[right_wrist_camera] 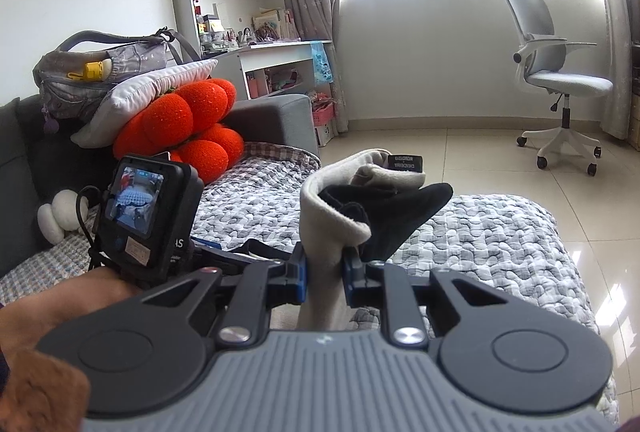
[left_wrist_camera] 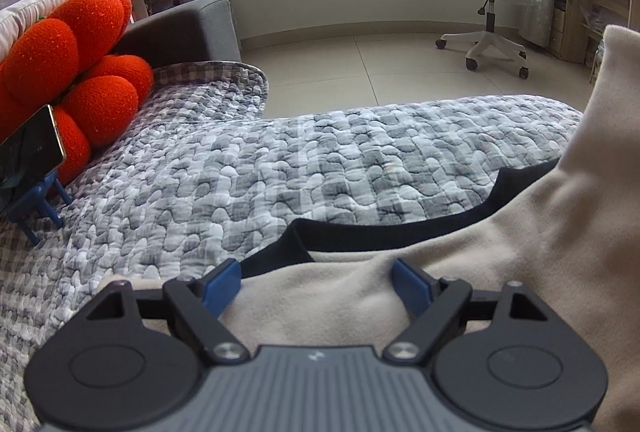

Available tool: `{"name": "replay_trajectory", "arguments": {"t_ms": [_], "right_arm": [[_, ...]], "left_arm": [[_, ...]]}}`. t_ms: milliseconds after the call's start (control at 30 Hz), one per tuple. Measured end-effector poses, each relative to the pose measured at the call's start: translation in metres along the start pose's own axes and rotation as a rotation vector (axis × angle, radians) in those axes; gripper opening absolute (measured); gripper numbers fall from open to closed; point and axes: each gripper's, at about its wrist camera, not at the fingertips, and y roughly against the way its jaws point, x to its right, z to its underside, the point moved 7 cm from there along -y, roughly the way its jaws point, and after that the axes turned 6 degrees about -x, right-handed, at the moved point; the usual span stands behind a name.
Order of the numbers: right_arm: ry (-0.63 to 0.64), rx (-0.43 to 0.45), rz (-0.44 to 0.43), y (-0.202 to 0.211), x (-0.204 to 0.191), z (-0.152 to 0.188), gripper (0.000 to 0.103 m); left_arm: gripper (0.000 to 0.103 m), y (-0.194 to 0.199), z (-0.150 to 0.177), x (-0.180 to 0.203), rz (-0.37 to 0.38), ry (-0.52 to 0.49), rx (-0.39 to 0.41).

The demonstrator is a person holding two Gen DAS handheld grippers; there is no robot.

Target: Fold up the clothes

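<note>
The right gripper (right_wrist_camera: 325, 274) is clamped on a bunched edge of the beige garment (right_wrist_camera: 320, 224), lifting it above the quilt (right_wrist_camera: 480, 244) so the cloth hangs free, its black lining spilling toward 2 o'clock. The left gripper (left_wrist_camera: 318, 286) stands wide with nothing pinched, poised over the garment's spread part (left_wrist_camera: 400, 272). The black hem (left_wrist_camera: 360, 232) runs at 12 o'clock, likely the next edge to take.

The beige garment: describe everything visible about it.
The beige garment looks soft and fleecy, with a black trim along its edge and a black label at the lifted end. Part lies on the grey checked quilt; the rest rises to the right hand-held gripper, shut on a bunched fold. The left hand-held gripper is open over it, not pinching.
</note>
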Motion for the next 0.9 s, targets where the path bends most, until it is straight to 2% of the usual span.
{"name": "replay_trajectory", "arguments": {"t_ms": [100,167,400,633,900], "right_arm": [[-0.004,0.003,0.001,0.001,0.001,0.0,0.021],[-0.006,0.005,0.001,0.001,0.0,-0.001,0.021],[-0.003,0.013,-0.004,0.0,-0.005,-0.003,0.021],[-0.005,0.018,-0.008,0.001,-0.006,-0.005,0.021],[-0.011,0.02,-0.005,0.002,-0.005,-0.005,0.021]], "left_arm": [[0.084,0.001,-0.001,-0.009,-0.001,0.047,0.003],[0.084,-0.004,0.003,-0.011,0.027,0.086,-0.024],[0.084,-0.005,0.003,-0.014,0.054,0.132,-0.021],[0.084,-0.007,0.005,-0.007,0.025,0.078,-0.023],[0.084,0.007,0.001,-0.007,0.041,0.078,0.002]]}}
